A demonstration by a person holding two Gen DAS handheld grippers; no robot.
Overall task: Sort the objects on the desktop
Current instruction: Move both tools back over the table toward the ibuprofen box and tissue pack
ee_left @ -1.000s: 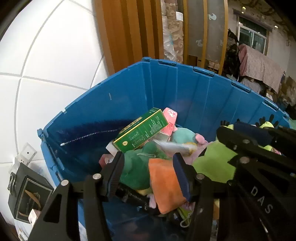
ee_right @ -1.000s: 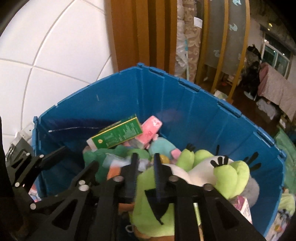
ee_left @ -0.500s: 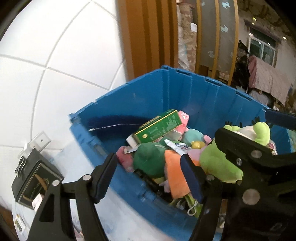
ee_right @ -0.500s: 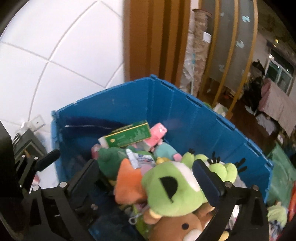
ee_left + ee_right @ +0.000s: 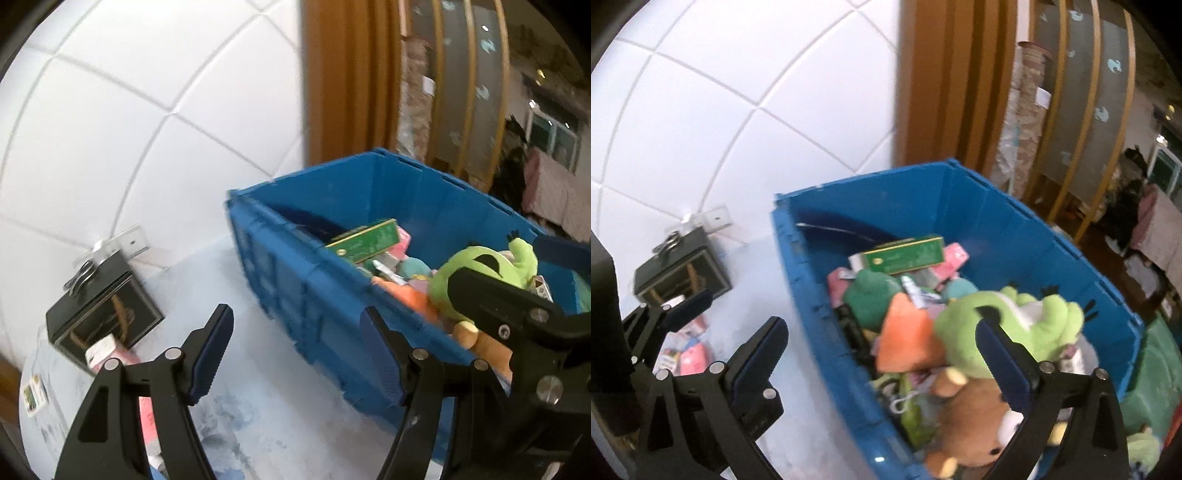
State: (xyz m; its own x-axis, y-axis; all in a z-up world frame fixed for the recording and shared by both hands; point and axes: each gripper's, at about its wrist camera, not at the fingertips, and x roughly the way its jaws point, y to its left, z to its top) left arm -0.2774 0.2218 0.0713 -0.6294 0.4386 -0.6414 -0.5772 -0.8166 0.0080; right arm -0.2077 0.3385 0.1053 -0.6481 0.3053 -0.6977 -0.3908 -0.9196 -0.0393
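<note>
We are holding the left hand-held gripper (image 5: pixel 295 347) released and empty over the pale surface (image 5: pixel 258 387), the blue bin (image 5: pixel 295 280) just right. The right hand-held gripper (image 5: pixel 882 354) is gaping, straddling the bin's near wall; beyond it are lying a green plush frog (image 5: pixel 1008 325) and a green box (image 5: pixel 905 254).

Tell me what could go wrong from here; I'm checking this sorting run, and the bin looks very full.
1. The blue plastic bin is heaped: the green plush frog and brown plush bear sit high near the front wall, so another item dropped there might roll out.
2. The green cardboard box lies tilted on soft toys and could slide.
3. The open right gripper straddles the bin's front wall and could clip it.
</note>
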